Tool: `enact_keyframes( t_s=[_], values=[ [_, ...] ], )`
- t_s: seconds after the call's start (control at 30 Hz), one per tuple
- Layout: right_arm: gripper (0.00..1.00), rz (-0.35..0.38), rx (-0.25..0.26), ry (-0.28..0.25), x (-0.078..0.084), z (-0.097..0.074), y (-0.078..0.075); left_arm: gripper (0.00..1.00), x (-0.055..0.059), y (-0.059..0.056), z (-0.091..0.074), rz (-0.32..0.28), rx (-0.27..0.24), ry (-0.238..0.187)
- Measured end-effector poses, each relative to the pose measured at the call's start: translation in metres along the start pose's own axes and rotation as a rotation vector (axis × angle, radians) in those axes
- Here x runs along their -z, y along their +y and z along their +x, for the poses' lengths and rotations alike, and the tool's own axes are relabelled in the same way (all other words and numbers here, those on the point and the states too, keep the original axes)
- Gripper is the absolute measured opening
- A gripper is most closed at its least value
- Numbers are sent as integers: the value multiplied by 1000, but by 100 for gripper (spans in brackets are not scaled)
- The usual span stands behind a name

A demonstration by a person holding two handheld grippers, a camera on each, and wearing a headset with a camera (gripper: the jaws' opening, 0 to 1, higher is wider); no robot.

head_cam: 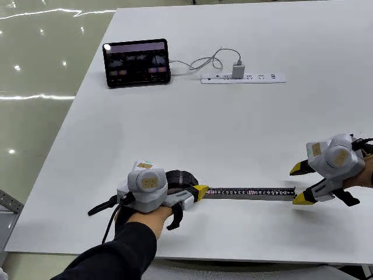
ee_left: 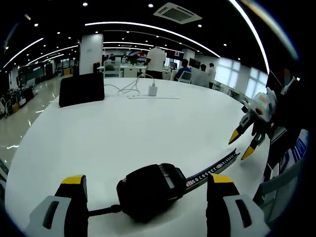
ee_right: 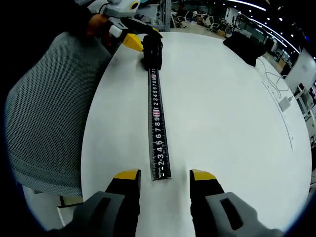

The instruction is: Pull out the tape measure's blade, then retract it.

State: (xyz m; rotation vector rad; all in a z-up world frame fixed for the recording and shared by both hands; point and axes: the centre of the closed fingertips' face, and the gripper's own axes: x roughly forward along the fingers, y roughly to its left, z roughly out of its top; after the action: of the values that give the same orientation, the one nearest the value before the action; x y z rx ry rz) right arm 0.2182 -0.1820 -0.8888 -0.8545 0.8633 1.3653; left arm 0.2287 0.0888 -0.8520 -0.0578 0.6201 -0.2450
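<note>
Open fingers of the left gripper (ee_left: pixel 148 179) straddle the tape measure case (ee_left: pixel 148 191) on the worktop (head_cam: pixel 233 128), apparently to steady it, while those of the right gripper (ee_right: pixel 165 174) (also apart, gripping nothing) flank the tip of the blade (ee_right: pixel 157 128), which lies drawn out flat.

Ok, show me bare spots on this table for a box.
Free: the white table's wide middle, between the black tablet and white power strip at the back and the black tape measure's drawn-out blade in front. Crowded: the front, around the left gripper and right gripper.
</note>
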Motion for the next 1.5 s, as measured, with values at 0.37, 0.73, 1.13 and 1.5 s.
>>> enact_keyframes(
  t_s=[0.37,0.73,1.13,1.5],
  values=[
    [18,-30,-4,46,10,7,1,94,0,2,0,0,-5,-1],
    [12,-36,-11,70,9,8,5,85,4,6,2,-42,-29,12],
    [12,25,1,172,13,13,-3,66,12,-5,14,-91,-53,53],
    [11,72,10,155,16,16,-6,59,17,-5,12,-105,-62,96]
  ],
)
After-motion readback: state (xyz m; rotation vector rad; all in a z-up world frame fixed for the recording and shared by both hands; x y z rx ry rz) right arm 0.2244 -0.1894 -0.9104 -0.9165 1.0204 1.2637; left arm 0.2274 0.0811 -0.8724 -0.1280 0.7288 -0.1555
